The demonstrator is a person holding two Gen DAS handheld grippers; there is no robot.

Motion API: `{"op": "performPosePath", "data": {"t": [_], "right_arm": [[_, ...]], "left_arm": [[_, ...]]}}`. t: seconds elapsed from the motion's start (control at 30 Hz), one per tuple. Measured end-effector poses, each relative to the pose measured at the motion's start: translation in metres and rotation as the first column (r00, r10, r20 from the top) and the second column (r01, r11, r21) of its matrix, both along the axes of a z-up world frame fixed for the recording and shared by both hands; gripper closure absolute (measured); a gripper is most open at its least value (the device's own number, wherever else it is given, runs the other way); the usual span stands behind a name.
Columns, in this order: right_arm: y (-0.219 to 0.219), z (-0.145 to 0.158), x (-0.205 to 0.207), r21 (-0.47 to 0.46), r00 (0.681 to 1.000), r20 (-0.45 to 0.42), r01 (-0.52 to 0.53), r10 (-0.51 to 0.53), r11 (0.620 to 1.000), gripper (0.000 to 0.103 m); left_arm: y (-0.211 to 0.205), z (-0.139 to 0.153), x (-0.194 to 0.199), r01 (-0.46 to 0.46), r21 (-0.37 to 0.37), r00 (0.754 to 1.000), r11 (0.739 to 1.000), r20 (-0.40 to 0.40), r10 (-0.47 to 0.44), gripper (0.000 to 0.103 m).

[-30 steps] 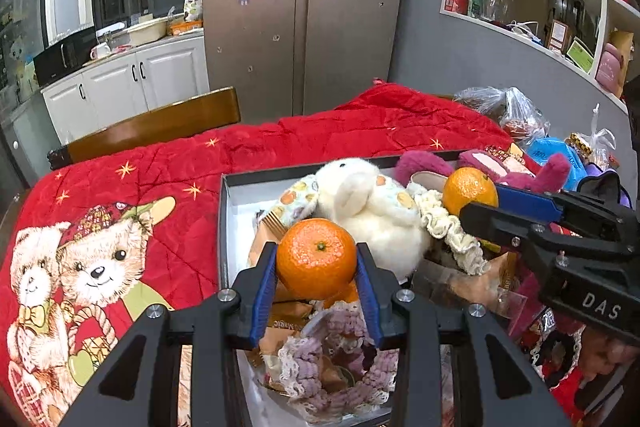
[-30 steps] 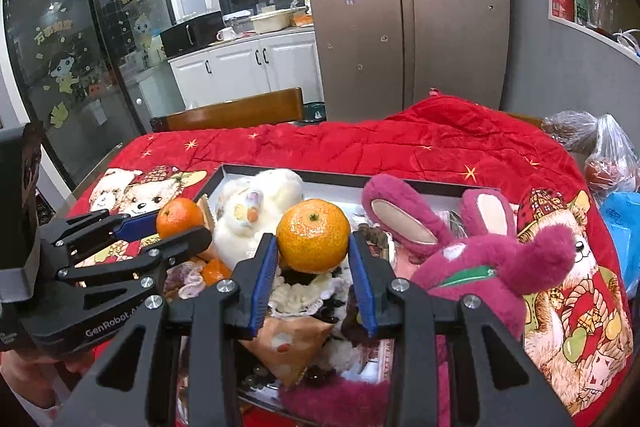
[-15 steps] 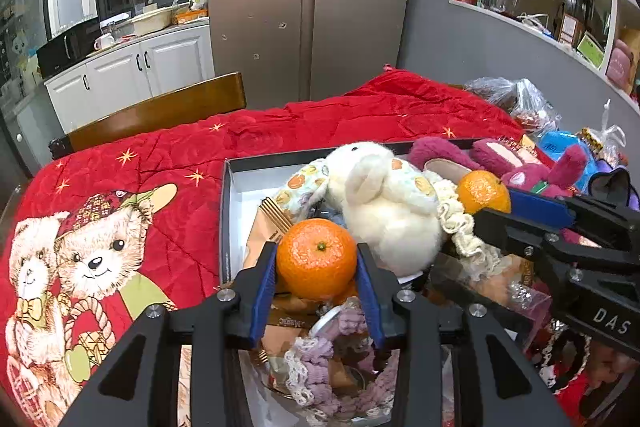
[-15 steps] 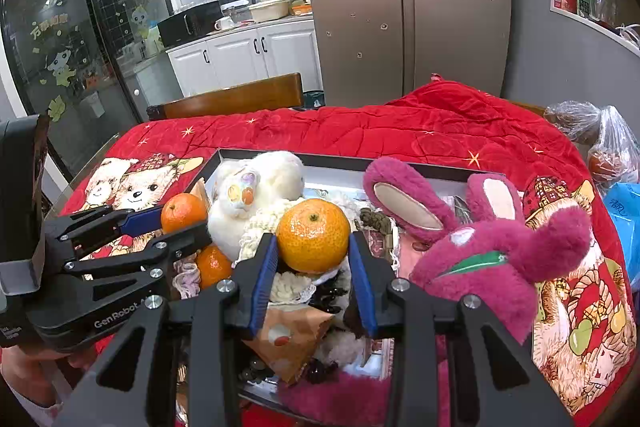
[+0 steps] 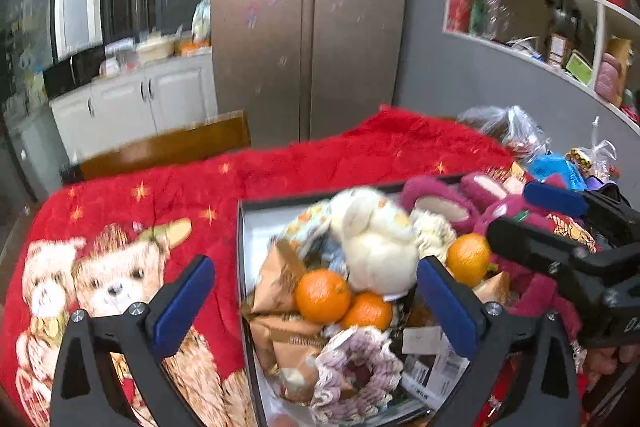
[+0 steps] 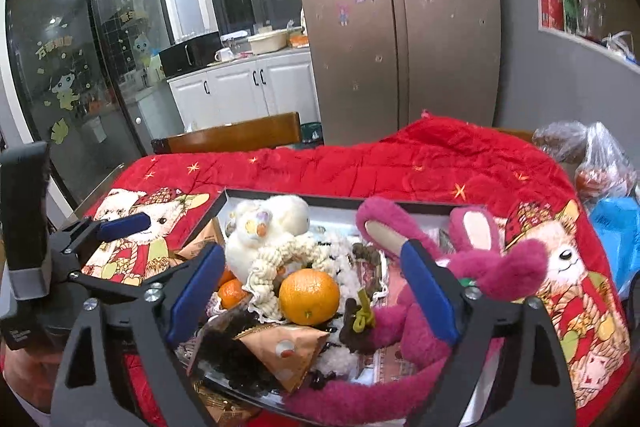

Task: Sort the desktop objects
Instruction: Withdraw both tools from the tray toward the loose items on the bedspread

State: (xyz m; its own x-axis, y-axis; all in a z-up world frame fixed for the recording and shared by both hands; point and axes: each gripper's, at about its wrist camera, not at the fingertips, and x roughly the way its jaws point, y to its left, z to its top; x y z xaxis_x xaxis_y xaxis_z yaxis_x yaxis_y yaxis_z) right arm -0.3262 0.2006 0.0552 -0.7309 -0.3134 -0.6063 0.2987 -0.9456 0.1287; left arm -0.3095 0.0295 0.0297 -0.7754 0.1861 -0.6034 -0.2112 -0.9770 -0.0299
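My left gripper point(image 5: 315, 263) hangs over a black-rimmed box point(image 5: 240, 247) and its jaws are opening wide. An orange point(image 5: 322, 295) lies between them, touching neither pad, against a second orange point(image 5: 368, 311). My right gripper point(image 6: 313, 249) is opening too. Its orange point(image 6: 309, 297) rests free on a white knit cloth and a paper snack packet point(image 6: 284, 347). A white plush point(image 6: 272, 223) and a pink plush point(image 6: 480, 267) fill the rest of the box point(image 6: 320, 197). In the left wrist view the right gripper point(image 5: 510, 209) stands beside that orange point(image 5: 468, 259).
A red blanket with bear prints point(image 5: 120, 267) covers the table around the box. A wooden chair back point(image 5: 168, 147) stands behind the table. Plastic bags point(image 6: 592, 163) and a blue bag point(image 6: 616, 227) lie at the right edge. A lilac crochet piece point(image 5: 356, 367) sits at the box's near end.
Both grippers went from shut on an orange each to wide open. Each orange dropped out of the pads and now lies on the things in the box.
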Motion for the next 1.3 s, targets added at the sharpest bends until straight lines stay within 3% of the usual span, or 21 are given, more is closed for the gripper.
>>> {"op": "performPosePath", "data": {"t": [0.73,0.87,1.3], "right_arm": [[0.007,0.023,0.012,-0.075,0.999,-0.009,-0.045,0.045,0.996,0.012],[0.012,0.041,0.027,-0.079,0.998,-0.058,-0.037,0.033,0.996,0.005],[0.022,0.089,0.104,-0.042,0.986,-0.165,-0.018,0.01,0.999,0.005]], "left_arm": [[-0.008,0.023,0.012,-0.017,-0.015,1.0,1.0,-0.021,0.017,0.0],[-0.011,0.042,0.026,-0.015,-0.004,0.999,1.0,-0.05,0.015,0.0],[-0.009,0.078,0.092,-0.025,-0.022,0.995,0.999,-0.095,0.023,0.0]]}}
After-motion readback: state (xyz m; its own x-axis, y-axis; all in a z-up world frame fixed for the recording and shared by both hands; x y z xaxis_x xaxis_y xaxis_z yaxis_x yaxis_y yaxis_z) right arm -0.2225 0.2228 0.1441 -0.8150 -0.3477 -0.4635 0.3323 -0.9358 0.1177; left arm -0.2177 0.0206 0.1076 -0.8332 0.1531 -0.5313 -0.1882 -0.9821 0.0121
